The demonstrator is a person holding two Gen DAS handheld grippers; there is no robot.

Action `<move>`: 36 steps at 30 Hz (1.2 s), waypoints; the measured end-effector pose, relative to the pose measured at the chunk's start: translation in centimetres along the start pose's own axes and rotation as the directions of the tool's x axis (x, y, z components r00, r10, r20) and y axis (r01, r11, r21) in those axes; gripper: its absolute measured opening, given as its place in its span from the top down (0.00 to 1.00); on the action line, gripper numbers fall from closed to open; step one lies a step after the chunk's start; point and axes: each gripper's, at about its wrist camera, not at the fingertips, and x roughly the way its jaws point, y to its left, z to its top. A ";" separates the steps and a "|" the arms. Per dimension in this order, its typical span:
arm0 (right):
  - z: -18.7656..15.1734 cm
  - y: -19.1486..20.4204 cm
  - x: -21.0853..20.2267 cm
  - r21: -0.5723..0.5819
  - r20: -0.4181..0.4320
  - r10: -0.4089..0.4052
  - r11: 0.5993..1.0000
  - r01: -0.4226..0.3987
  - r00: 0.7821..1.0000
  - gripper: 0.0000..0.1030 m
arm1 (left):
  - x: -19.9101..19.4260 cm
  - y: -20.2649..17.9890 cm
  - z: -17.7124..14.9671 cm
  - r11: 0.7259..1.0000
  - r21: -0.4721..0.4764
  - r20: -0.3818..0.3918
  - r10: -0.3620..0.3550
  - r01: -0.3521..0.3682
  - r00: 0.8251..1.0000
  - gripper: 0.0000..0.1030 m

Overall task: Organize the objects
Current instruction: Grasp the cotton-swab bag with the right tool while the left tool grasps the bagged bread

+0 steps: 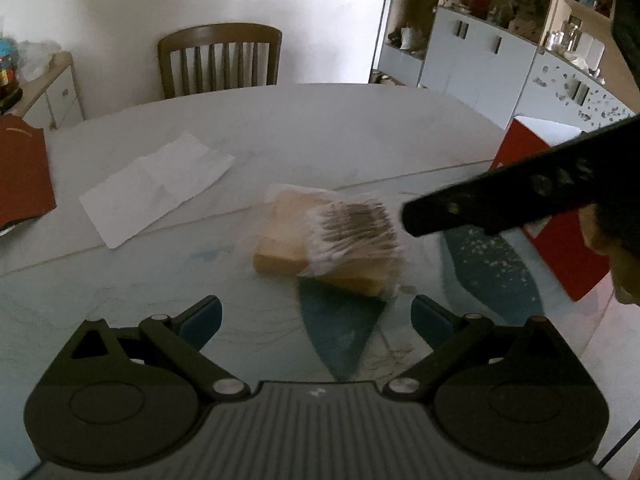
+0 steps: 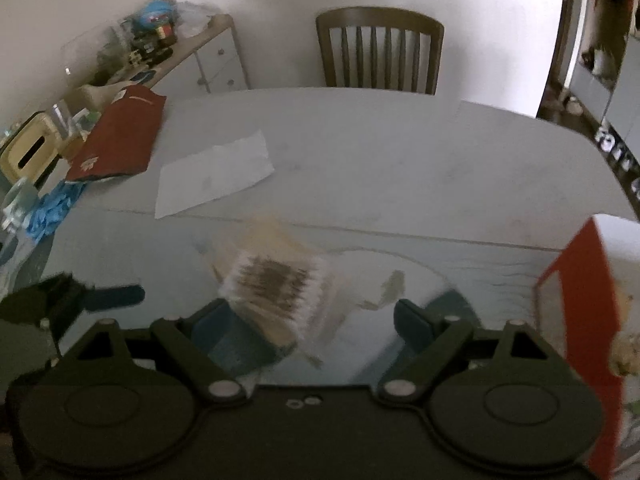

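Note:
A clear plastic packet point(image 1: 332, 244) with tan contents and a dark, white-edged striped patch lies on the glass-topped table point(image 1: 120, 288). My left gripper point(image 1: 316, 320) hovers just short of the packet, jaws wide open and empty. The right gripper's black finger point(image 1: 500, 200) reaches in from the right, above the packet's right side. In the right wrist view the packet point(image 2: 272, 280) lies blurred in front of my right gripper point(image 2: 316, 320), nearer its left finger. Those jaws stand open and do not press on it. The left gripper's blue fingertip point(image 2: 116, 296) shows at the left.
A white sheet of paper point(image 1: 160, 188) lies beyond the packet. A red box point(image 1: 560, 248) stands at the right and a red pouch point(image 2: 120, 136) at the left edge, with a tissue box point(image 2: 28, 148) and blue gloves point(image 2: 52, 208). A wooden chair point(image 2: 380, 52) stands behind the table.

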 end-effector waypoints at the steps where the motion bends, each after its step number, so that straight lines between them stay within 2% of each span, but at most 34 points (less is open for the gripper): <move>1: 0.2 0.2 0.6 0.008 -0.009 -0.003 1.000 0.003 1.000 0.14 | 0.0 0.2 -0.1 1.000 -0.001 -0.002 0.001 -0.001 1.000 0.02; 7: 1.0 1.3 2.9 0.032 -0.035 -0.001 0.999 0.002 0.999 0.13 | 0.3 1.2 -0.5 1.000 -0.007 -0.011 0.008 -0.008 1.000 0.02; 13: 1.7 1.6 5.0 0.093 -0.054 -0.041 0.995 0.045 0.998 0.12 | 0.6 2.3 -0.7 0.999 -0.032 -0.014 0.019 -0.020 1.000 0.02; 17: 1.5 2.1 6.3 0.087 -0.082 -0.079 0.992 0.086 0.993 0.11 | 0.8 2.5 -0.8 0.999 -0.034 -0.015 0.027 -0.028 1.000 0.02; 27: 1.2 2.3 7.4 0.076 -0.115 -0.087 0.992 0.096 0.990 0.09 | 1.6 2.5 -0.8 0.999 -0.006 -0.018 0.037 -0.038 0.999 0.02; 33: 0.9 1.4 6.9 0.093 -0.123 -0.061 0.993 0.073 0.991 0.14 | 2.0 2.3 -0.6 0.999 0.043 -0.011 0.031 -0.030 0.999 0.02; 36: 0.9 0.8 6.3 0.109 -0.122 -0.046 0.992 0.059 0.992 0.25 | 2.2 2.4 -0.5 0.998 0.062 -0.011 0.021 -0.020 1.000 0.02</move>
